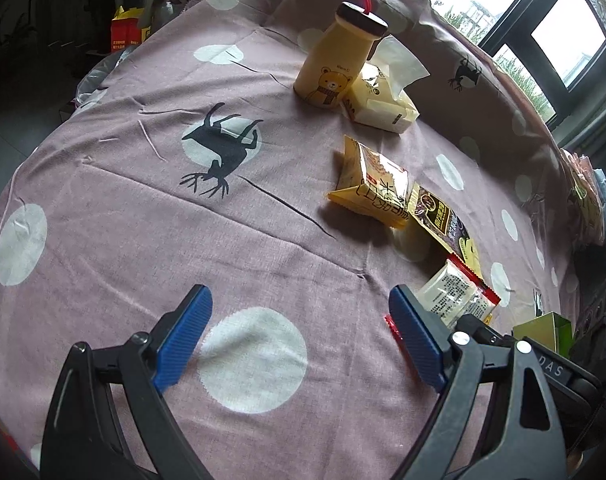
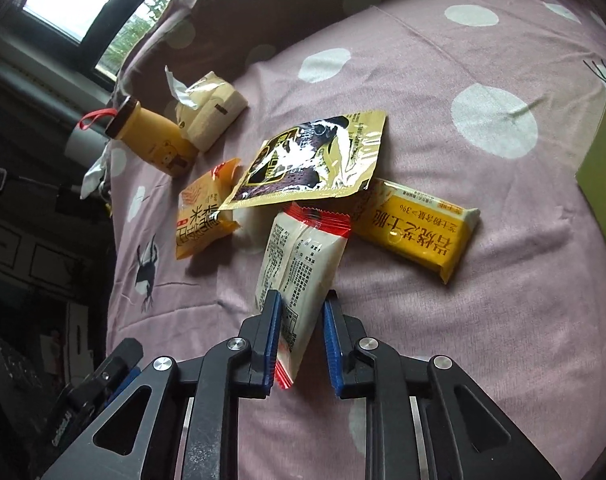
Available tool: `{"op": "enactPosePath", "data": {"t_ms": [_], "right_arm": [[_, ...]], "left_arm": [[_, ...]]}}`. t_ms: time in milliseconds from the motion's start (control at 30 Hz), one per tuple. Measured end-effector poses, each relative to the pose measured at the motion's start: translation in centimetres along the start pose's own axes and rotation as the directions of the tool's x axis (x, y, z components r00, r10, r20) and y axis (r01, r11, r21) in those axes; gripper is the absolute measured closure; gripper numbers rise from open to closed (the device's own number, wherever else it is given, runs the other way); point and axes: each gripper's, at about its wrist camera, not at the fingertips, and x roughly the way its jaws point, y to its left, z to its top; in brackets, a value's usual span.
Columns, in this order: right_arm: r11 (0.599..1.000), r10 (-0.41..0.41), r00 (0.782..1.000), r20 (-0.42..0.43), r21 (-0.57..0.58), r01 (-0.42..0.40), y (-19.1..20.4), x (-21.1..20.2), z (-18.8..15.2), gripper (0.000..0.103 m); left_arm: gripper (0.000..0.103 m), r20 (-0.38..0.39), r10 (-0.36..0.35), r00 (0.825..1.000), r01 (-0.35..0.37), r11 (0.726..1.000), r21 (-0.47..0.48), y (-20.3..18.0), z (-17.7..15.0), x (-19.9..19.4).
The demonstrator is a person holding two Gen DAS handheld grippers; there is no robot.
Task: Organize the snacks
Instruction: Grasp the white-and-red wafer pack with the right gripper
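Jaws, right gripper (image 2: pixel 301 344): drawn in narrow around the near end of the white snack packet with red crimped ends (image 2: pixel 299 264); left pad against the wrapper, right pad apparently just off it, so the grasp reads as nearly made, not yet firm; whether the packet is truly pinched cannot be told.
Jaws, left gripper (image 1: pixel 299 336): released wide, nothing between them, hovering over the bedspread (image 1: pixel 123 208) beside the snacks.

Item, white packet: lies on the bed, far end tucked under the gold-and-black pouch (image 2: pixel 315 160) and touching the yellow bar packet (image 2: pixel 419 232); orange-yellow packet (image 2: pixel 203 212) just beside the pouch; bear-print bottle (image 2: pixel 155 140) and tissue pack (image 2: pixel 211 110) further off; green box (image 2: pixel 603 156) at the right edge, possibly the destination, though that is a guess.

Handling note: wrapper is soft and slippery, contents likely brittle; finish the squeeze on the body, not the crimped seal; lift low and draw back towards the gripper so the pouch slides off and is not dragged; keep the left gripper clear, ready to hold the pouch down if it rides along.
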Motion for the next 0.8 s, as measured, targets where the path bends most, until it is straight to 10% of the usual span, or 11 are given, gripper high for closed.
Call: {"op": "enactPosePath", "data": {"t_ms": [367,533,800], "right_arm": [[0.990,0.092,0.980,-0.177,-0.088,-0.109,1.0,-0.1,-1.6,0.087],[0.978,-0.133,0.987,-0.087,-0.175,0.117,0.7,-1.8,-1.5,0.085],[0.987,-0.134,0.991,-0.017,-0.094,0.132,-1.6,-2.3,0.2,0.046]], "left_arm": [[0.013,-0.057,-0.048,0.997,0.051,0.997,0.052,-1.2,-0.6,0.8],[0.014,-0.095,-0.072,0.993,0.078,0.995,0.063,-1.9,-0.9,1.2],[0.035,-0.185,-0.074,0.980,0.096,0.989,0.112,-3.6,-2.1,2.7]]}}
